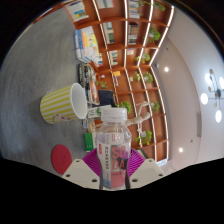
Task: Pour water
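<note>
A clear plastic water bottle (pixel 115 140) with a pink and white label stands upright between my fingers, its neck pointing away from me. My gripper (pixel 113 162) is shut on it, a magenta pad (pixel 93 160) pressing each side of the label. A yellow striped cup (pixel 64 102) appears just beyond and to the left of the bottle's neck, its open mouth turned toward the bottle. The whole scene looks tilted sideways. I cannot tell whether water is flowing.
A grey tabletop (pixel 35 70) spreads to the left of the cup. A small red round object (pixel 62 158) lies near the left finger. Wooden shelves (pixel 125 45) with boxes and plants fill the background beyond the bottle.
</note>
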### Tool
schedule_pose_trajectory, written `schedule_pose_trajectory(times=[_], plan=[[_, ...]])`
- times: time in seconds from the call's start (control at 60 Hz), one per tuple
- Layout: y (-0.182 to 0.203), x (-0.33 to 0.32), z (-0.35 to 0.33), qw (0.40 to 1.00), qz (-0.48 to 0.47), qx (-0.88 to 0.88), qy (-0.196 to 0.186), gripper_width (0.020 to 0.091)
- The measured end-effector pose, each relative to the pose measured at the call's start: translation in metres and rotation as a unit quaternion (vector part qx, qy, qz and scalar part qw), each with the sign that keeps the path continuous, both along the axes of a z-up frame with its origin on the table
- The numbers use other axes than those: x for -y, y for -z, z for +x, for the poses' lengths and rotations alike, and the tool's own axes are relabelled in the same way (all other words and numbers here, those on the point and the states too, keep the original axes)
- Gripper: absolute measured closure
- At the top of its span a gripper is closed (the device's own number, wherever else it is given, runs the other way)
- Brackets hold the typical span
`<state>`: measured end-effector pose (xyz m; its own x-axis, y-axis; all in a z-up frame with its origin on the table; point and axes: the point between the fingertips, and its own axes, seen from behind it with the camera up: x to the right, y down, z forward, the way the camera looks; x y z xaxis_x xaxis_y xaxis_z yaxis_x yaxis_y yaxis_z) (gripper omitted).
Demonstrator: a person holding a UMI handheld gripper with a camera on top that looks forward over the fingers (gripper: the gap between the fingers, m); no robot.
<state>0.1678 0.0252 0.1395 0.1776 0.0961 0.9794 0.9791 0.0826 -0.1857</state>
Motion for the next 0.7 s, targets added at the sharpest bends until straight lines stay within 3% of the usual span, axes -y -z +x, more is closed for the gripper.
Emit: schedule_pose_trajectory(times=[0.283, 0.417, 0.7], plan=[[-0.014, -0.018, -0.037, 0.959, 0.06, 0.275, -0.027, 0.0786], [-0.016, -0.026, -0.042, 0.928, 0.076, 0.364, -0.022, 0.0785], [-0.019, -0.024, -0.047, 0.931, 0.081, 0.355, -0.026, 0.0784]])
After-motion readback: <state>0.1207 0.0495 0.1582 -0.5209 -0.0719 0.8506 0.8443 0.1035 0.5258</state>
